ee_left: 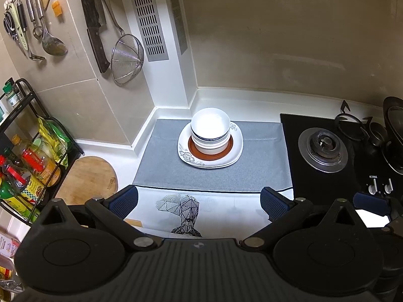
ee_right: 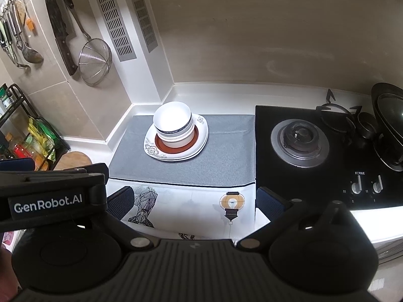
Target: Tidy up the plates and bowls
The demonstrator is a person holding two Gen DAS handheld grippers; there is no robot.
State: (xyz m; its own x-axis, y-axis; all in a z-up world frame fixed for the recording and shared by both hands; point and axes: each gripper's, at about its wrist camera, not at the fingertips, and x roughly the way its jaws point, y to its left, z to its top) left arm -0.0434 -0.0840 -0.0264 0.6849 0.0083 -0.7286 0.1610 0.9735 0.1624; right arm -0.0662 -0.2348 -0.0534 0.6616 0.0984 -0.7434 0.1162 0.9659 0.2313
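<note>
A stack of white bowls (ee_left: 210, 128) (ee_right: 173, 123) sits on a red-rimmed plate (ee_left: 211, 154) (ee_right: 176, 147), which rests on white flower-patterned square plates (ee_left: 185, 154) (ee_right: 151, 148). The whole pile stands on a grey mat (ee_left: 262, 166) (ee_right: 226, 161) near the wall corner. My left gripper (ee_left: 199, 201) is open and empty, well short of the pile, over the printed cloth (ee_left: 183, 214). My right gripper (ee_right: 194, 198) is also open and empty, nearer than the pile and to its right. The left gripper's body (ee_right: 50, 191) shows at the left of the right wrist view.
A black gas hob (ee_left: 325, 148) (ee_right: 302, 138) with a wok (ee_left: 394, 136) (ee_right: 389, 123) lies right of the mat. A wire rack of bottles (ee_left: 22, 161) and a round wooden board (ee_left: 88, 178) stand at left. A cleaver, ladle and strainer (ee_left: 127, 58) hang on the wall.
</note>
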